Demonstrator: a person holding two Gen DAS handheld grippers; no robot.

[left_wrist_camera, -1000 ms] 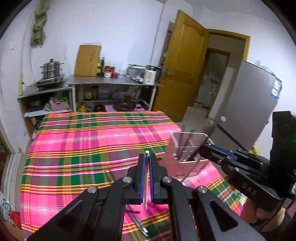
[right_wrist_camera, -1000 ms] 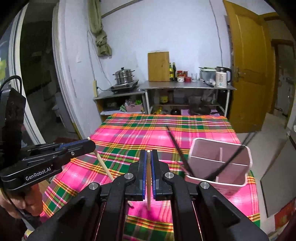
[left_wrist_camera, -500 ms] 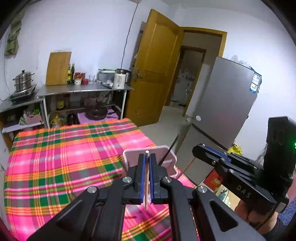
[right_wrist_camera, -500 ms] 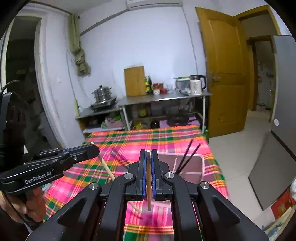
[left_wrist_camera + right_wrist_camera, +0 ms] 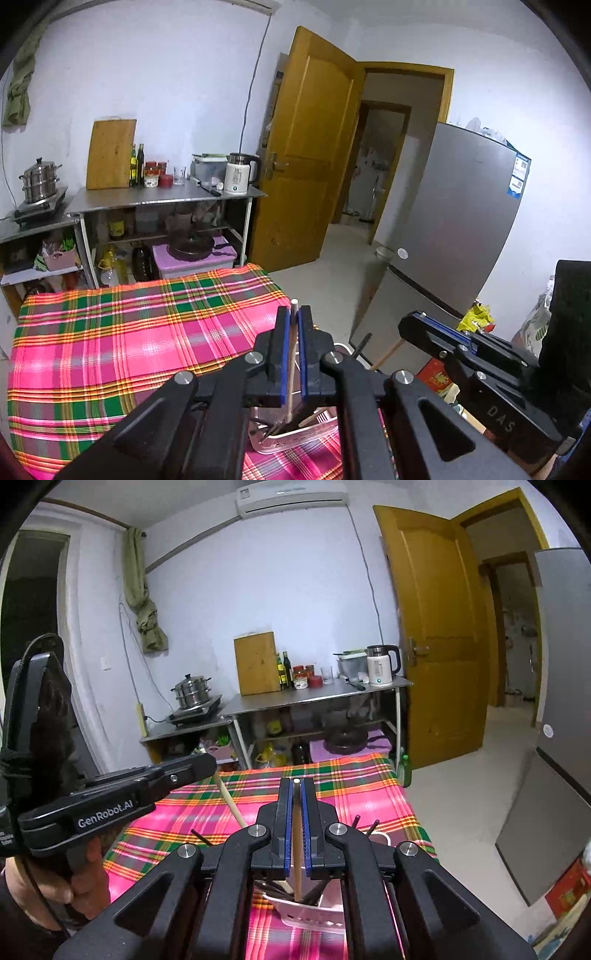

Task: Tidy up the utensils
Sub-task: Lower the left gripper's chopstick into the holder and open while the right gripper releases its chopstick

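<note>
Clamping one chopstick each, left claw (image 5: 290, 354) and right claw (image 5: 296, 830) half-hide the holder (image 5: 314, 917).

Both my grippers are matte black plastic with angular linkage arms, silver round screw heads at the joints, and blue pads lining the inner finger faces. My left gripper (image 5: 290, 354) seen side-on from the right wrist view (image 5: 122, 797) carries white "GenRobot.AI" lettering and a tall black block at the rear with a black cable looping off it. My right gripper (image 5: 296, 827) seen from the left wrist view (image 5: 476, 362) reads "DAS", possibly part of a longer marking. My left hand (image 5: 55, 882) is bare skin.
</note>
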